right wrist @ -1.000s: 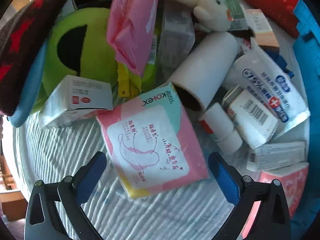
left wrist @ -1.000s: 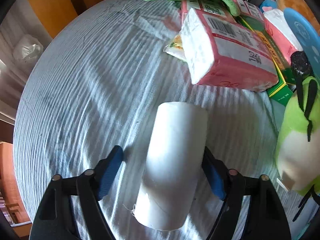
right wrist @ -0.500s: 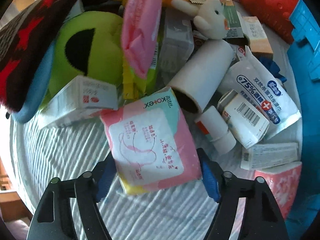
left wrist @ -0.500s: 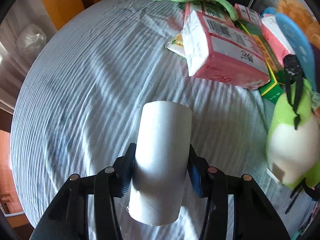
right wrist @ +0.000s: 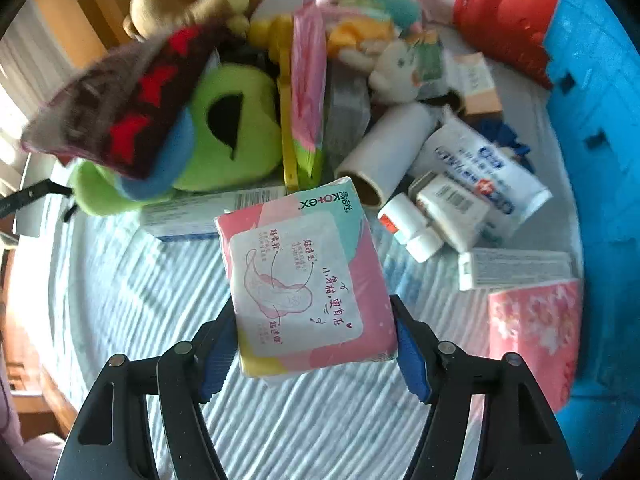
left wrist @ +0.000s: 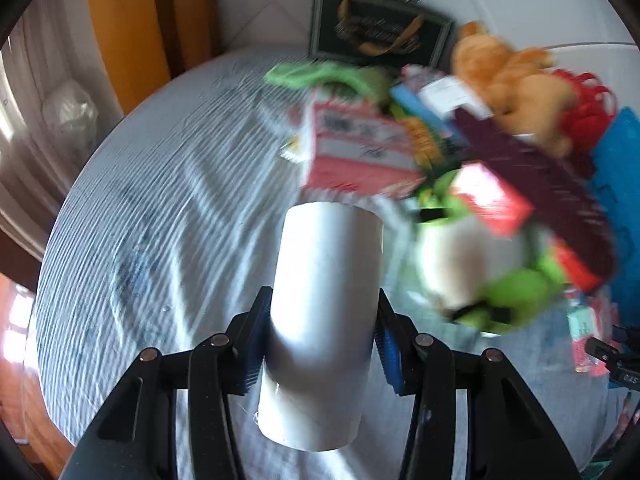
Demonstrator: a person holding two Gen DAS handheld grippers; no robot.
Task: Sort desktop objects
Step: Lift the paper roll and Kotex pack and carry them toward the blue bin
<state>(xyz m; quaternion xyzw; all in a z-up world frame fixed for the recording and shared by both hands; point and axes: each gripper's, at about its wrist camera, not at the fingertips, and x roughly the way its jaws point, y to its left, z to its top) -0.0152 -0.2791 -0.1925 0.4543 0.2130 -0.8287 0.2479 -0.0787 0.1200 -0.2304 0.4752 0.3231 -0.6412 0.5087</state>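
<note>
A white paper roll (left wrist: 322, 316) is clamped between the blue pads of my left gripper (left wrist: 318, 344) and hangs above the striped tablecloth (left wrist: 160, 216). In the right wrist view a pink and teal Kotex pad pack (right wrist: 306, 280) sits between the blue pads of my right gripper (right wrist: 312, 350); its jaws are still closing and the pads press both sides of the pack, which is lifted off the cloth. The pile of mixed items lies beyond both grippers.
The heap holds a green plush toy (right wrist: 236, 128), a dark red-star cloth (right wrist: 124, 100), another white roll (right wrist: 384, 156), small medicine boxes (right wrist: 452, 208), a wipes pack (right wrist: 484, 168) and a pink tissue pack (right wrist: 536, 332). A blue crate (right wrist: 600, 160) stands at the right. A dark framed box (left wrist: 380, 32) stands at the table's far edge.
Both grippers closed from wide open onto their items, the left on the roll and the right on the pad pack, then rose off the cloth. The left view now swings, blurred.
</note>
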